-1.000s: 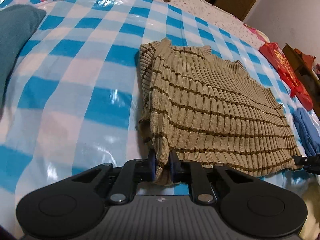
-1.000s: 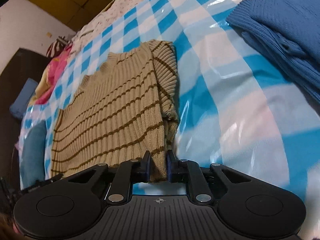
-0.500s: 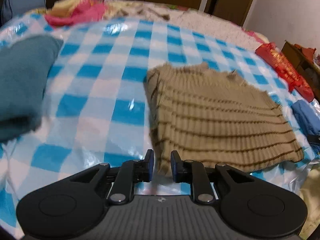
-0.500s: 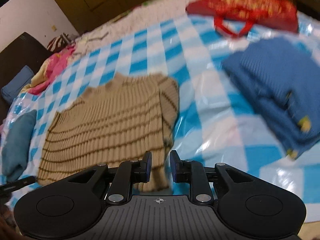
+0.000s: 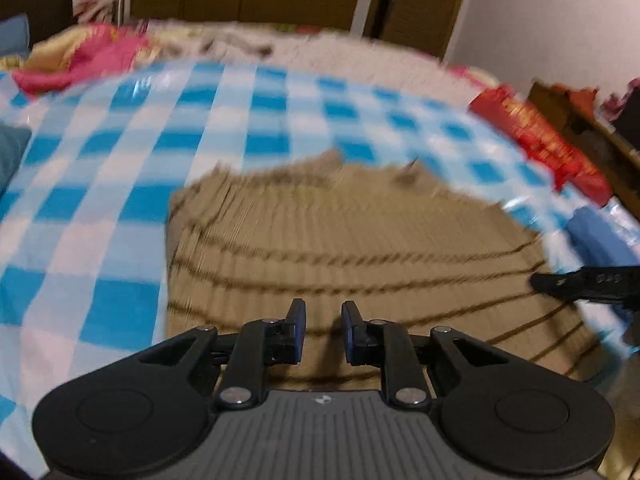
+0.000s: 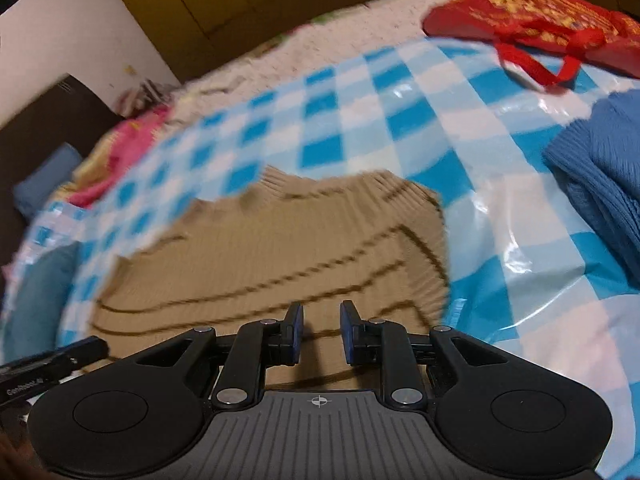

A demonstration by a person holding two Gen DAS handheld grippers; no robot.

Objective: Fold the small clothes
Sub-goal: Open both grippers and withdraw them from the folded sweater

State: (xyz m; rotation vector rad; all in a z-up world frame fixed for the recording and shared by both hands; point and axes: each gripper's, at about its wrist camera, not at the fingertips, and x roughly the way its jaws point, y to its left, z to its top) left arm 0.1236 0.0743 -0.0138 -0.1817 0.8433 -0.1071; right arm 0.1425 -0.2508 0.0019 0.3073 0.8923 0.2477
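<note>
White lettering on the left gripper (image 6: 52,364), at the right wrist view's lower left, reads "GenRobot". The red bag (image 6: 532,20) carries yellow print too blurred to read.

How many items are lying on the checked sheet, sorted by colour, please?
Tan striped sweater: 1
Blue knit garment: 1
Teal folded cloth: 1
Red bag: 1
Total: 4

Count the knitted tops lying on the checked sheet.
2 for sure. The tan striped sweater lies flat mid-sheet, under both grippers. The blue knit sits folded at the right edge. A teal cloth at the left edge may be a third, mostly hidden.
</note>
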